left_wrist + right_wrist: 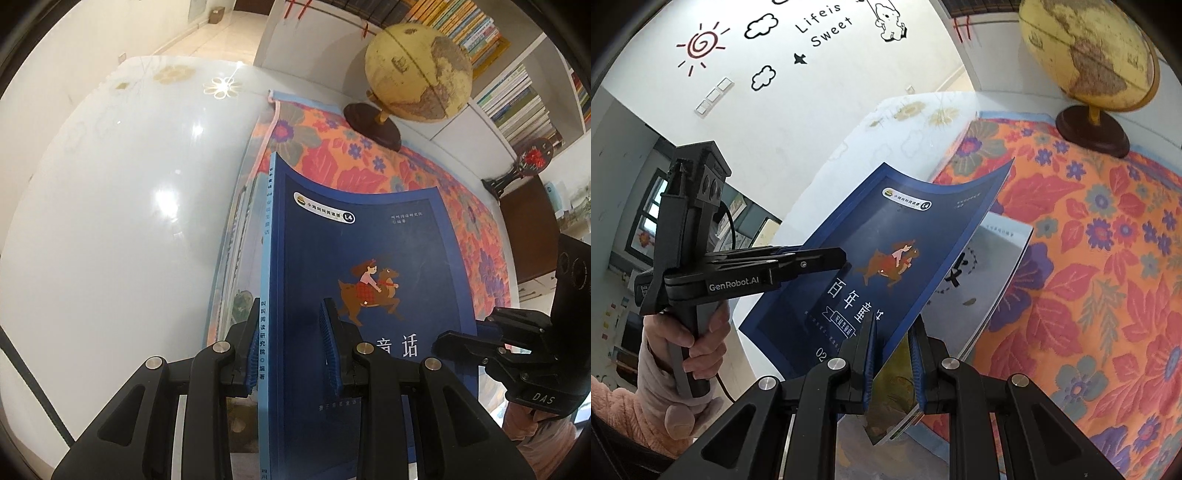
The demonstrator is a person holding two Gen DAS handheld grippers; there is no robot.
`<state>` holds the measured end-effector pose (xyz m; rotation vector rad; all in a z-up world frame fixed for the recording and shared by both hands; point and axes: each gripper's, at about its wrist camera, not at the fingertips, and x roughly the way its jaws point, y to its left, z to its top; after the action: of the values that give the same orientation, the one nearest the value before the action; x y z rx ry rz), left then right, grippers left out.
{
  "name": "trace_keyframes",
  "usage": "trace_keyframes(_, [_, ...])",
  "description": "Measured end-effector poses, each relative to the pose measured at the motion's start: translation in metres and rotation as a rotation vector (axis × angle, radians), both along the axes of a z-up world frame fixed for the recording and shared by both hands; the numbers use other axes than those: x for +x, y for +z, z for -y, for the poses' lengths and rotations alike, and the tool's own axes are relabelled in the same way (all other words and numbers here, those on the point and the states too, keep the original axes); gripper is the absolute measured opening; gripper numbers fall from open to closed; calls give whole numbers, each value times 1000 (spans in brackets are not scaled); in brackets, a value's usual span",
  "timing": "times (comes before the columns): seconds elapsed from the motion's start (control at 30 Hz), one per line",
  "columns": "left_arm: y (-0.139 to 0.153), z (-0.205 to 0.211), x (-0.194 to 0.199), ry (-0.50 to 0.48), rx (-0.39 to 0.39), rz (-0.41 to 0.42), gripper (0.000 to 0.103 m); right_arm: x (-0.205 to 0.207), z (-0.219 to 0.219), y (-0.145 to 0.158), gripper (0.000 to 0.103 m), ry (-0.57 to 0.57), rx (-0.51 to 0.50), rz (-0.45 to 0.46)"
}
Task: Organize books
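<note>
Two black grippers, left [290,347] and right [892,363], clamp nearly shut on a thin navy paperback [354,258] held above the orange floral cloth [1108,277]; light, floppy, apparently best gripped near its spine.

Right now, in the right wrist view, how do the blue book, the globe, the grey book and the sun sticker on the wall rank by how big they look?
1. Blue book, though it is nearest the camera.
2. Grey book, partly hidden, and globe, cut off by the edge: too close to rank.
3. Sun sticker, far off.
</note>
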<state>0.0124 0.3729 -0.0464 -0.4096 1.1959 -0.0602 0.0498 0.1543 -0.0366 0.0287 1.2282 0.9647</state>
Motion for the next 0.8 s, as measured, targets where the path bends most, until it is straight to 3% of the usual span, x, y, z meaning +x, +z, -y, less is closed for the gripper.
trace_keyframes(0.47, [-19, -7, 3, 7, -32, -62, 25, 3, -3, -27, 16, -20, -36, -71])
trace_keyframes(0.8, [-20, -4, 6, -8, -2, -74, 26, 4, -1, -44, 17, -48, -79, -103])
